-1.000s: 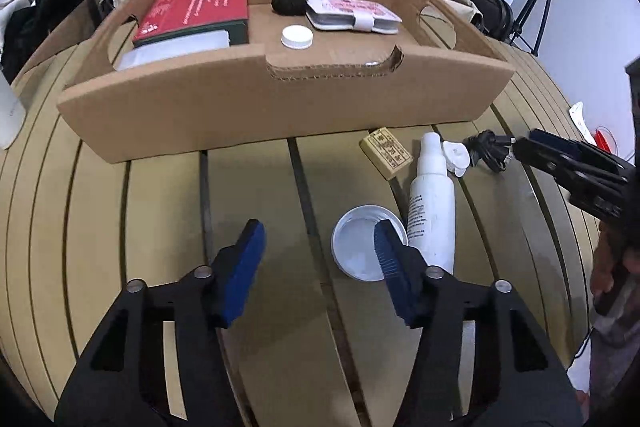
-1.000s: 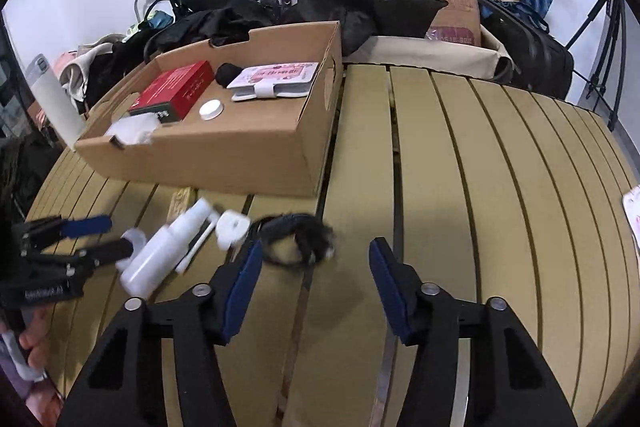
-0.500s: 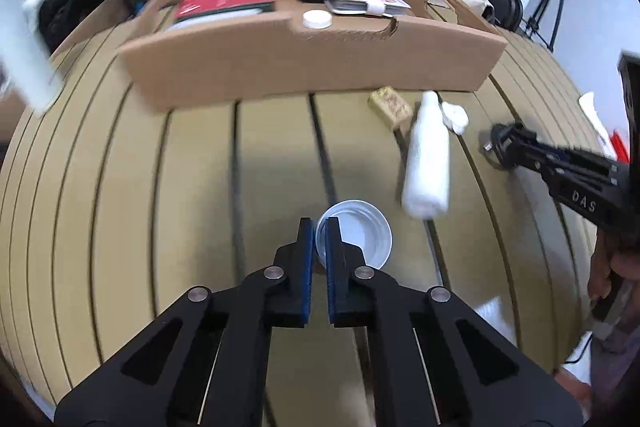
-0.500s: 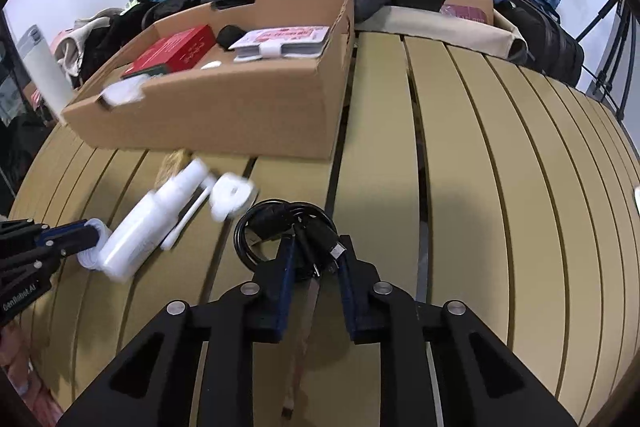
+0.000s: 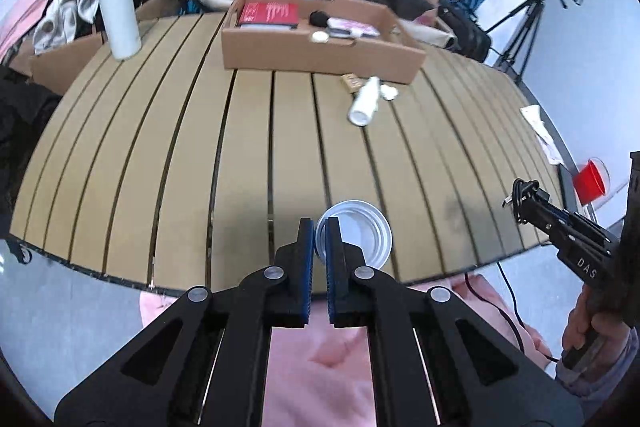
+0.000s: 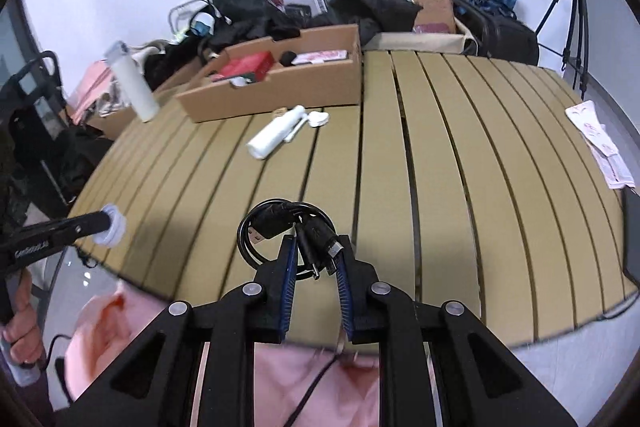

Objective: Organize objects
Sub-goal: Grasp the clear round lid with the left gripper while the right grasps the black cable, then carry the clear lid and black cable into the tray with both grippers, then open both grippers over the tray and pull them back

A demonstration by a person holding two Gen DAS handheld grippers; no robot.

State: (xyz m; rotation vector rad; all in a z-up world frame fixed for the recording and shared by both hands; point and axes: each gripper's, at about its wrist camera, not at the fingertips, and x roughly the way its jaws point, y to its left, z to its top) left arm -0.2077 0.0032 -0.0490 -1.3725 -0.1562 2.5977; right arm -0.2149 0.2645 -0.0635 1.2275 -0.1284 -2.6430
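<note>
My left gripper [image 5: 319, 227] is shut on the rim of a white round lid [image 5: 356, 235] and holds it in the air above the table's near edge; the lid also shows in the right wrist view [image 6: 110, 225]. My right gripper [image 6: 316, 251] is shut on a coiled black USB cable [image 6: 280, 227], also lifted near the front edge; the cable also shows in the left wrist view [image 5: 520, 193]. The open cardboard box [image 5: 320, 55] stands at the far side with a red book [image 5: 269, 14] and small items in it.
A white spray bottle [image 5: 365, 101], a white cap [image 5: 389, 91] and a small tan block [image 5: 351, 81] lie on the slatted table [image 5: 160, 147] before the box. A tall white cylinder [image 5: 117, 15] stands far left. Papers [image 6: 600, 143] lie at the right edge. Bags, clutter and a tripod stand behind.
Both grippers closed on their objects, the left on the lid and the right on the cable, then lifted them and pulled back toward the table's near edge.
</note>
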